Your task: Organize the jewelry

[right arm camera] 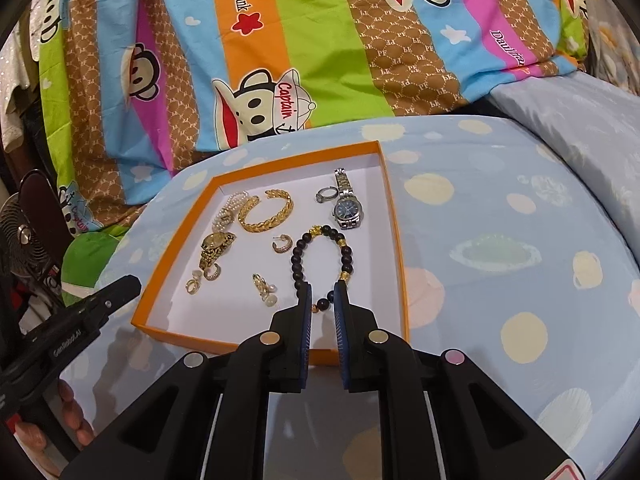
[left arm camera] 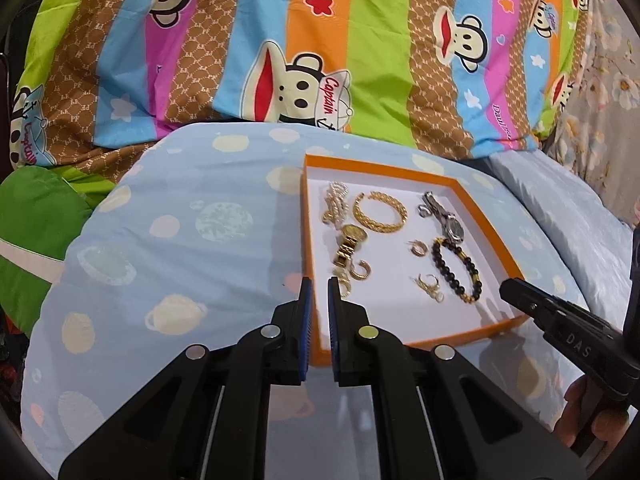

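Note:
An orange-rimmed white tray (left arm camera: 380,166) (right arm camera: 296,156) lies on a pale blue spotted cushion. In it are a gold braided bangle (left arm camera: 380,212) (right arm camera: 266,210), a silver watch (left arm camera: 446,220) (right arm camera: 346,204), a gold watch (left arm camera: 350,246) (right arm camera: 214,246), a black bead bracelet (left arm camera: 456,272) (right arm camera: 298,256), a pearl piece (right arm camera: 228,208) and small earrings (right arm camera: 264,288). My left gripper (left arm camera: 319,282) (right arm camera: 128,280) hovers shut over the tray's near left corner, holding nothing. My right gripper (right arm camera: 323,288) (left arm camera: 516,284) is shut just above the bead bracelet's near end, which lies flat in the tray.
A bright striped cartoon quilt (left arm camera: 280,40) is piled behind the cushion (left arm camera: 180,240). A plain blue pillow (right arm camera: 580,120) lies at the right. A small fan (right arm camera: 24,236) stands at the left edge. A hand (right arm camera: 72,412) grips the left tool.

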`<state>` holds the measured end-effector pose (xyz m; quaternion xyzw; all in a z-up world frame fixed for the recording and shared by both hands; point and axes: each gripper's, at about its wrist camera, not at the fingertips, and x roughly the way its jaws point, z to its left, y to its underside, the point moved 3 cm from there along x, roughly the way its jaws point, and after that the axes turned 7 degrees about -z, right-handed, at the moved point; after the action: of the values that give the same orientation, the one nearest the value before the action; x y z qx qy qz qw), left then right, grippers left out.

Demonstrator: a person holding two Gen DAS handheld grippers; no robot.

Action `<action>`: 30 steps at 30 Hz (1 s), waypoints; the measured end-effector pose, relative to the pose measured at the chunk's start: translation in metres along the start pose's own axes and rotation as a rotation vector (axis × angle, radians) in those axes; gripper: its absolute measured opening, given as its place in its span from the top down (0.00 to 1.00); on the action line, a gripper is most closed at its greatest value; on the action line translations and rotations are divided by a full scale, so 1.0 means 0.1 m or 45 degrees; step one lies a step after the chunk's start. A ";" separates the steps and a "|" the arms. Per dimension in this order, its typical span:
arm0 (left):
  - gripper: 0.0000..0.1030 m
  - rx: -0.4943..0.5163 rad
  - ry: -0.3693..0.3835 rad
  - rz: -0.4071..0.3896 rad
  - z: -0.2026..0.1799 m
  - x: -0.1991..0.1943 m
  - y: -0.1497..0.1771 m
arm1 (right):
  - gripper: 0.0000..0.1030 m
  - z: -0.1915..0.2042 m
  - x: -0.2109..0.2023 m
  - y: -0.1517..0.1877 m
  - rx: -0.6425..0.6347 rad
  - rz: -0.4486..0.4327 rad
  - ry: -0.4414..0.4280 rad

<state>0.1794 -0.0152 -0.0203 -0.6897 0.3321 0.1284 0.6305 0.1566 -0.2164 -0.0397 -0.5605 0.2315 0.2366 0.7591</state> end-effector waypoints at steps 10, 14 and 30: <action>0.94 0.071 -0.032 0.052 -0.08 0.12 0.11 | 0.88 0.10 -0.01 0.12 -0.056 0.018 0.028; 0.94 0.104 -0.041 0.059 -0.09 0.05 0.18 | 0.86 0.16 -0.11 0.21 -0.081 0.015 0.043; 0.67 0.046 -0.037 -0.047 -0.16 -0.38 0.13 | 0.65 0.21 -0.51 0.24 -0.057 -0.119 0.047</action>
<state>0.1392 -0.0188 -0.0058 -0.6821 0.3123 0.1208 0.6500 0.1038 -0.1953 -0.0203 -0.5918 0.2135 0.1956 0.7522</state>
